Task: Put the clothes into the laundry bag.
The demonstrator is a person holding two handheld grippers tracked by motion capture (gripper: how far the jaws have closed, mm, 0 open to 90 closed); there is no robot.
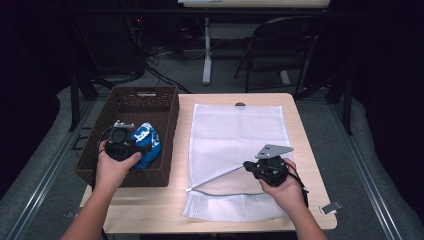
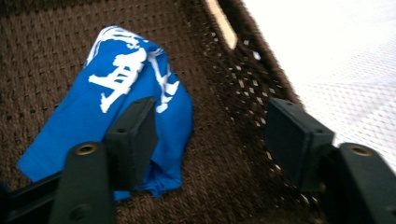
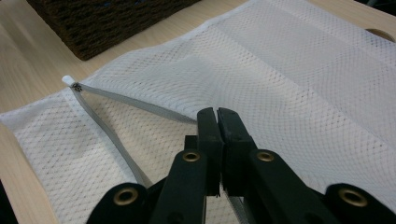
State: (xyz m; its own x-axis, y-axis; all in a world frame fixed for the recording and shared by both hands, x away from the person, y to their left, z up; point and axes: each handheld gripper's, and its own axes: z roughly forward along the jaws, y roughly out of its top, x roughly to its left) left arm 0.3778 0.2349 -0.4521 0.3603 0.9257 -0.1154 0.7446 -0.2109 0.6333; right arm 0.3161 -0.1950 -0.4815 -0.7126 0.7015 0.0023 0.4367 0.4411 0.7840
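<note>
I am holding my right claw (image 3: 217, 116) clamped on the upper edge of the bag (image 1: 235, 135) at its unzipped mouth, lifting it open on the table (image 1: 305, 140). My left claw (image 2: 212, 135) is hanging with jaws apart in the basket (image 1: 170, 125), one pad in front of the blue cloth (image 2: 116, 98), not yet gripping. Judged step: picking up the cloth for bagging. Next: centring the jaws over a fold, then closing. The mesh pinched between the right pads is hiding from me.
</note>
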